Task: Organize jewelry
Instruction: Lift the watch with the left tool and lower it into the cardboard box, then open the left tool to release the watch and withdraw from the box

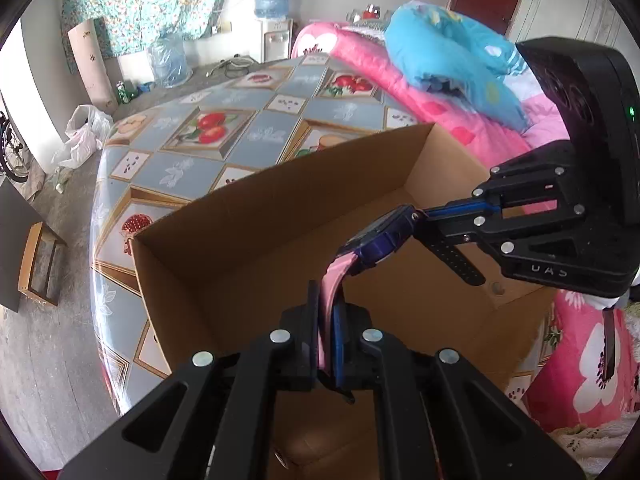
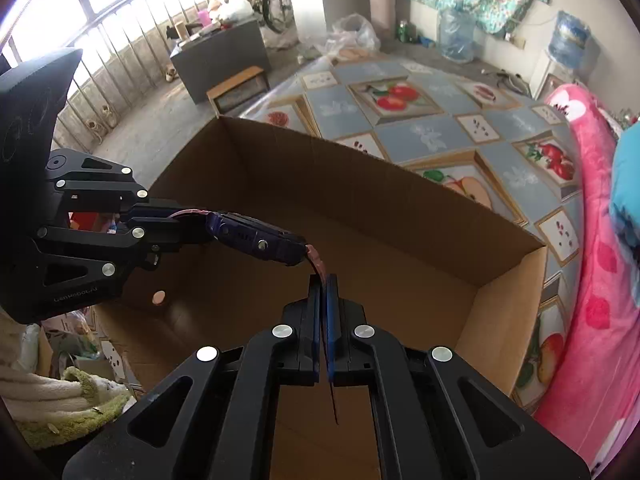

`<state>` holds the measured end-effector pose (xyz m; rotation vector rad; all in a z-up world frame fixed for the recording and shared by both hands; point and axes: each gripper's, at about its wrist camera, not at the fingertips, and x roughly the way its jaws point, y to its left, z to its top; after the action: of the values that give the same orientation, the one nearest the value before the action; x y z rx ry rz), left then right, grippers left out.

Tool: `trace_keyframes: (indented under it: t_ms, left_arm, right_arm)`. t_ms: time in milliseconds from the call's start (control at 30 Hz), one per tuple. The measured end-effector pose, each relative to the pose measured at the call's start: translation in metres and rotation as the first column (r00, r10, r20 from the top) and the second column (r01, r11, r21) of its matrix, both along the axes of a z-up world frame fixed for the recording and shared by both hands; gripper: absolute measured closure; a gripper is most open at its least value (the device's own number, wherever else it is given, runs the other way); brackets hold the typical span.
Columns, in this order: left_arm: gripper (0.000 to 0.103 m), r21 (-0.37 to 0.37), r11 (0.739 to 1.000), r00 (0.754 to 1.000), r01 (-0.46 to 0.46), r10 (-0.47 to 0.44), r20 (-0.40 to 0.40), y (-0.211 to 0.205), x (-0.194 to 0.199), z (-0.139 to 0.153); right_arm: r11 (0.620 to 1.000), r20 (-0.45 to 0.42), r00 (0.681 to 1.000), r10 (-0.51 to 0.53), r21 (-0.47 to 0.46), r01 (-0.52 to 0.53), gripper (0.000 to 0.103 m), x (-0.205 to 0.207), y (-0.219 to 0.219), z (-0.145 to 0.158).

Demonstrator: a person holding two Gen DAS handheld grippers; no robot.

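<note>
Now, risk: two grips on one watch (image 1: 384, 236) means any pull apart could strain the strap or pop it free of a pad, and it would drop crooked into the box.
Cause: the right tongs (image 2: 323, 292) hold only a thin sliver of strap end, edge-on between the pads, so that grip looks the weaker one to me.
Second risk: letting go on one side first would leave the watch swinging from the other, and it might clip the cardboard wall on the way down.
Left tongs (image 1: 329, 312): clenched on the pink strap (image 1: 334, 280), which runs up between the pads.
Right tongs, state: clamped tight on the opposite strap end, pads nearly touching.
Watch, place: hanging in the air between the two tongs, above the open cardboard box (image 1: 248, 216), touching neither floor nor walls of it.
Watch, look: chunky dark purple-blue case, tilted, with a small metal stud on its side in the right wrist view; pink band on one side, a darker reddish stretch by the other grip.
Box: plain brown, open-topped, nothing visible inside; it stands on the desk (image 1: 168, 160) with its fruit-patterned cloth.
Bed (image 1: 448, 120): just beside the desk, pink bedding.
</note>
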<state>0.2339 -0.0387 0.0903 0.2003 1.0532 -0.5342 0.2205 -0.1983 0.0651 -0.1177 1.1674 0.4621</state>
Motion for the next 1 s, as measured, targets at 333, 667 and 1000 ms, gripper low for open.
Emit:
trace_keyframes:
  t_ms: [333,667,1000]
  left_arm:
    - [0.059,0.035,0.996,0.996,-0.077,0.078,-0.037,0.022,0.023,-0.012]
    - [0.057,-0.059,0.99,0.988,-0.129,0.133,0.073,0.059,-0.013,0.015]
    - [0.051,-0.177,0.968,0.96,-0.179,0.211,0.182,0.096,-0.056,0.03]
  right_arm:
    - [0.988,-0.296,0.953,0.059,-0.116,-0.098,0.102,0.053,0.02,-0.068]
    - [0.957,-0.169,0.984,0.047,-0.273,-0.093,0.089,0.053,0.035,-0.062]
    - [0.958,-0.078,0.997,0.011,-0.283,-0.033,0.088,0.03,0.048,-0.039]
